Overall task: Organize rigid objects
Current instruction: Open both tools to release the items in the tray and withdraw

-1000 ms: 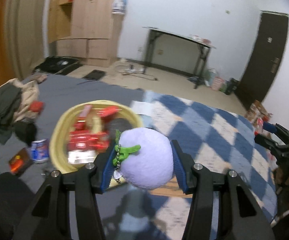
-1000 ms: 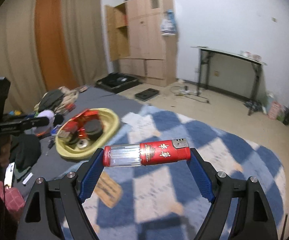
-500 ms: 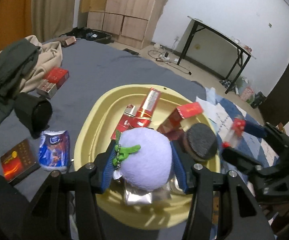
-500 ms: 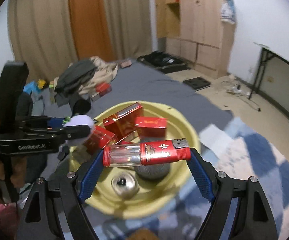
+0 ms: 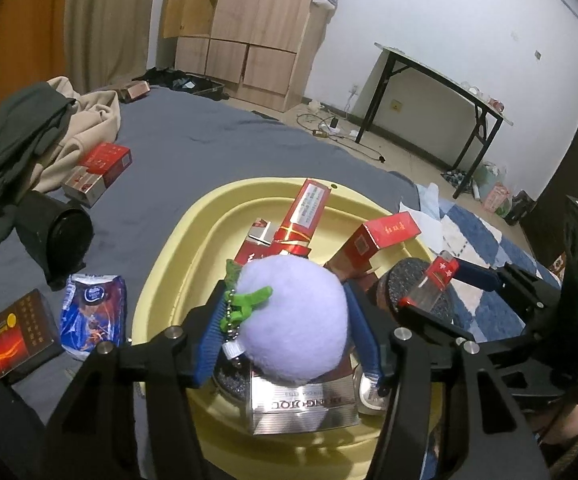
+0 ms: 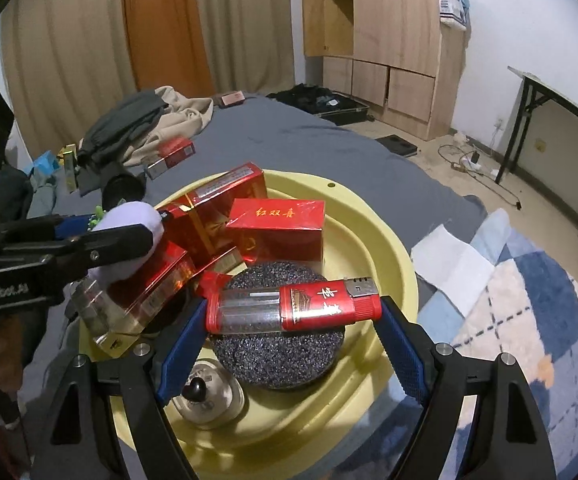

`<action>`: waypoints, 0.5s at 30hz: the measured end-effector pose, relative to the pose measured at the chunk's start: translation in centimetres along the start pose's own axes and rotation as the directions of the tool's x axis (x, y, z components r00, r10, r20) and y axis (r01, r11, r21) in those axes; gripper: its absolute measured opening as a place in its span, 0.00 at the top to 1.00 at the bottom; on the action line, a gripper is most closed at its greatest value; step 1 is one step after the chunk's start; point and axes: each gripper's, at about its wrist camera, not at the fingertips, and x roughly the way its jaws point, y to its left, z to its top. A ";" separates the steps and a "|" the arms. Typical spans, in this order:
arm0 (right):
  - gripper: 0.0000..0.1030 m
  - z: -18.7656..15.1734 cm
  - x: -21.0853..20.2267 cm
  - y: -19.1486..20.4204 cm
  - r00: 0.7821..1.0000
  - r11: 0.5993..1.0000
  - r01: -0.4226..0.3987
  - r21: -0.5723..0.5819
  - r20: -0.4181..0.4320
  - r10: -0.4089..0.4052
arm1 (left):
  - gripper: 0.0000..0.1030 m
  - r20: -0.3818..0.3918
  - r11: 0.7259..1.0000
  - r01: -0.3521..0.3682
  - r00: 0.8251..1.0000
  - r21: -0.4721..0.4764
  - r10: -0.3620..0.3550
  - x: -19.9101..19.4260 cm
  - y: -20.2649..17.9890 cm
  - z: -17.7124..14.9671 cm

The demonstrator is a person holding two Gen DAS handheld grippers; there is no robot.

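My left gripper is shut on a lavender plush ball with a green tag and bead chain, held over the yellow basin. My right gripper is shut on a red and clear lighter, held crosswise above a dark round disc in the basin. The basin holds several red cigarette packs, a silver pack and a small metal bell. The right gripper with the lighter also shows in the left wrist view.
The basin sits on a grey blanket. Left of it lie a black cylinder, a blue snack packet, a dark box, a red pack and piled clothes. A blue checked rug lies to the right.
Both grippers have moved from above the rug to over the basin and come lower and closer to its contents, each holding the same object.
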 end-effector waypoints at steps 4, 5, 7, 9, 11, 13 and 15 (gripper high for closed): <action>0.18 -0.1 0.4 0.3 1.000 1.000 0.003 -0.008 0.004 -0.003 | 0.36 -0.016 1.000 -0.006 1.000 -0.015 0.006 -0.1 0.1 0.1; 0.18 -0.1 0.4 0.3 1.000 1.000 0.007 -0.002 0.002 -0.007 | 0.34 -0.015 1.000 -0.008 1.000 -0.019 0.008 -0.4 0.0 0.1; 0.18 -0.1 -0.1 0.3 1.000 1.000 0.005 -0.003 0.011 -0.005 | 0.25 0.016 1.000 0.002 1.000 -0.025 -0.002 -1.5 -0.1 0.2; 0.12 -0.1 -0.9 0.5 0.999 1.000 0.003 -0.015 0.032 -0.002 | 0.11 0.056 1.000 -0.003 0.998 -0.029 0.005 -2.6 -0.2 0.5; 0.05 -0.2 -1.4 0.7 0.999 1.000 0.004 -0.025 0.042 -0.003 | 0.04 0.086 0.999 -0.005 0.996 -0.043 0.009 -3.5 -0.1 1.0; 0.05 -0.3 -2.1 0.9 0.999 1.000 -0.018 -0.022 0.049 0.019 | 0.00 0.098 0.998 -0.012 0.995 -0.057 0.018 -4.2 -0.1 1.5; 0.05 -0.5 -3.0 0.9 0.997 0.999 -0.041 -0.005 0.070 0.041 | 0.00 0.107 0.998 -0.016 0.994 -0.064 0.023 -4.8 -0.1 1.8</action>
